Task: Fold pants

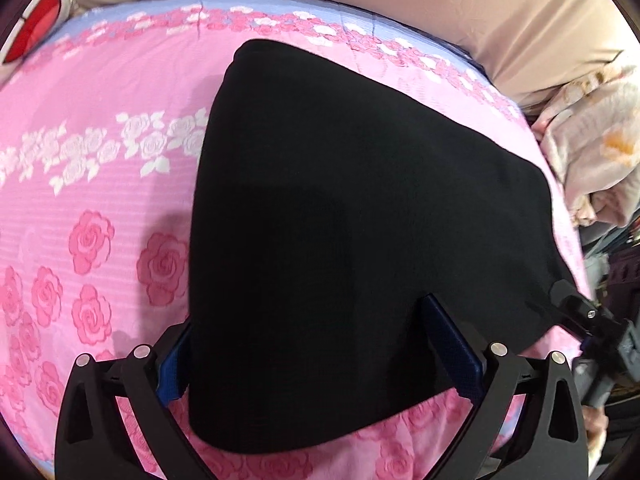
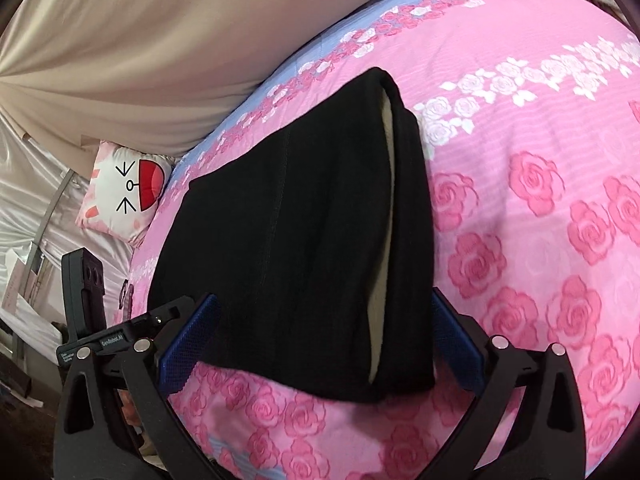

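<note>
The black pants (image 1: 340, 220) lay folded into a thick stack on the pink rose bedspread (image 1: 92, 160), probably so the layers kept flat. The left gripper (image 1: 320, 356) and right gripper (image 2: 320, 344), at six o'clock in each view, stood spread apart astride its near edge, gripping nothing.

- pants (image 2: 304, 248): matt black knit cloth, cream fleecy lining
- bedspread (image 2: 540, 220): soft woven cloth, ribbed texture
- right gripper (image 2: 320, 344): matt black plastic, shiny metal pins, rough blue pads (image 2: 188, 340)
</note>
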`<state>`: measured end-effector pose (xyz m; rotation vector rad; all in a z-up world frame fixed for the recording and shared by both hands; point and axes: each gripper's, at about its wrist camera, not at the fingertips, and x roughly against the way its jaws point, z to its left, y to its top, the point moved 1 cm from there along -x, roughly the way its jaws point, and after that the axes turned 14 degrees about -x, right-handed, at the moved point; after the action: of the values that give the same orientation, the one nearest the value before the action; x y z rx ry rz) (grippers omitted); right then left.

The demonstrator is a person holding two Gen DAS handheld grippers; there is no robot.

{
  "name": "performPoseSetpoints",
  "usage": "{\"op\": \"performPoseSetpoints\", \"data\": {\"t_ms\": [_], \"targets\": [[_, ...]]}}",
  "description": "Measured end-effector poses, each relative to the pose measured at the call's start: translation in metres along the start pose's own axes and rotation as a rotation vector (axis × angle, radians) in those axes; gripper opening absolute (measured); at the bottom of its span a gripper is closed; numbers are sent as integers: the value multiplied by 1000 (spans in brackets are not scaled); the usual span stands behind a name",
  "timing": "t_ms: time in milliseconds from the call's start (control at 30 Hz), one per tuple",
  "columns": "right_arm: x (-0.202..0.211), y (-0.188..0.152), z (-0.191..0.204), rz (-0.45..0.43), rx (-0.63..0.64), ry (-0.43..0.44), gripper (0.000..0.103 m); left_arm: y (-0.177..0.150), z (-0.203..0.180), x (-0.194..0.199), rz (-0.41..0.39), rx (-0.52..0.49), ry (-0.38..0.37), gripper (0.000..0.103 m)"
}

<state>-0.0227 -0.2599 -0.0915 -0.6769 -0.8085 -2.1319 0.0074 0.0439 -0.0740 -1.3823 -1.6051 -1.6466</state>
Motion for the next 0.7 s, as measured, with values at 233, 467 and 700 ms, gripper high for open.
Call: {"op": "performPoseSetpoints", "data": {"t_ms": [233,467,700], "targets": [[-7,-5,10,-34,73,-52,98,-1,-3,-2,-43,-12,56,98],[-15,-12,19,-102,125,-126,98,1,-6,-3,-57,-2,65,98],[-8,-2,1,-134,-48,-12,98,-1,-5,-2,-65,2,64,98]]}}
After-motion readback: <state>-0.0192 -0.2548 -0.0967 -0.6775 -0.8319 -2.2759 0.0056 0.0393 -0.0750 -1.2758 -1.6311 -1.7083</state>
